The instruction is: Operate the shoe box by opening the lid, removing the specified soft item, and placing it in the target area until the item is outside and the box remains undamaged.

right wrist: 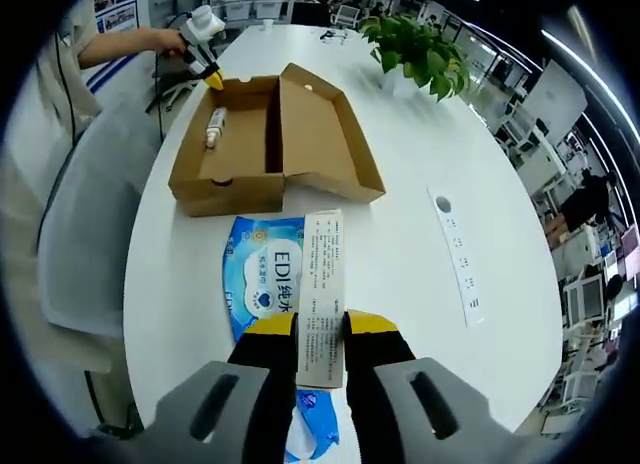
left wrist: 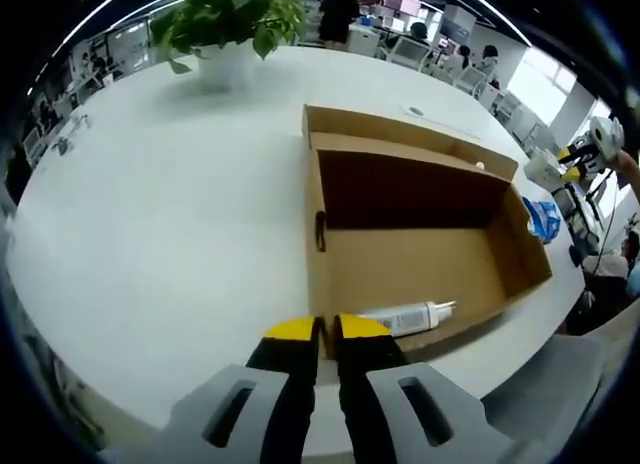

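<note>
Soft glossy wipes pack in right claw

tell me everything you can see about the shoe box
The shoe box is plain brown cardboard, open, its hinged lid folded back flat on the white table. The left gripper view shows a dark finger slot in one end wall. Inside lies a white tube against one wall; the rest of the floor looks bare. A blue soft pack lies on the table just outside one end wall. No tongs touch the box.
</note>
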A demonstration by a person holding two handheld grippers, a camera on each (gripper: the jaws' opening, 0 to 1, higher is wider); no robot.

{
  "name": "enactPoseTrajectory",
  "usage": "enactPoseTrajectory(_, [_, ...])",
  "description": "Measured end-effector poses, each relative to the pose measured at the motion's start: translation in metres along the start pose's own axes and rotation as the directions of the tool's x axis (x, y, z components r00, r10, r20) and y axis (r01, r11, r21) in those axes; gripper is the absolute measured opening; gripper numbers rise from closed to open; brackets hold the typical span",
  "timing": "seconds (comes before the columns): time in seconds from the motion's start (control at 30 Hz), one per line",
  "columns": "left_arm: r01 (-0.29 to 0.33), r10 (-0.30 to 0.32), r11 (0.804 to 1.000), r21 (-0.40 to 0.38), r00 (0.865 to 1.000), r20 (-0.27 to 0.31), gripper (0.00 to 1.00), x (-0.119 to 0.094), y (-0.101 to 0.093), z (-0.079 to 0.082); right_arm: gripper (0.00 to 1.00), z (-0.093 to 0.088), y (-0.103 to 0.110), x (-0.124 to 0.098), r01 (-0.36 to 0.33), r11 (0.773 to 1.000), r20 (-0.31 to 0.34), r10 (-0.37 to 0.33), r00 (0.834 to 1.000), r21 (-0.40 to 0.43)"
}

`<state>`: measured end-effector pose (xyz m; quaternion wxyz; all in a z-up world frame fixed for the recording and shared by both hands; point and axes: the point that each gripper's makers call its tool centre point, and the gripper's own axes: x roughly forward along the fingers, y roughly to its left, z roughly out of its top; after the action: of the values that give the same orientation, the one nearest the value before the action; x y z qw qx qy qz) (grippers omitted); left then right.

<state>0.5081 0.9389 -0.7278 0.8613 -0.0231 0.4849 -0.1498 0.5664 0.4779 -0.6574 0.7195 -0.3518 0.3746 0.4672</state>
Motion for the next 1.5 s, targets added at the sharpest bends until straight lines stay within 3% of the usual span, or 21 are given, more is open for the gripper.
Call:
enactPoseTrajectory(1.17, [-0.027,0.028,1.0,0.015,0.998,-0.058,0.03,0.003,-0.002,0.0,0.15,-0.116,-0.032,0.026,-0.056,0.998,-0.138,0.054,0.989,-0.017])
enactPoseTrajectory(1.5, [-0.046,0.047,0.999,0.014,0.996,-0.069,0.03,0.004,-0.002,0.0,0.15,-0.139,-0.034,0.03,-0.074,0.997,-0.167,0.067,0.984,-0.038])
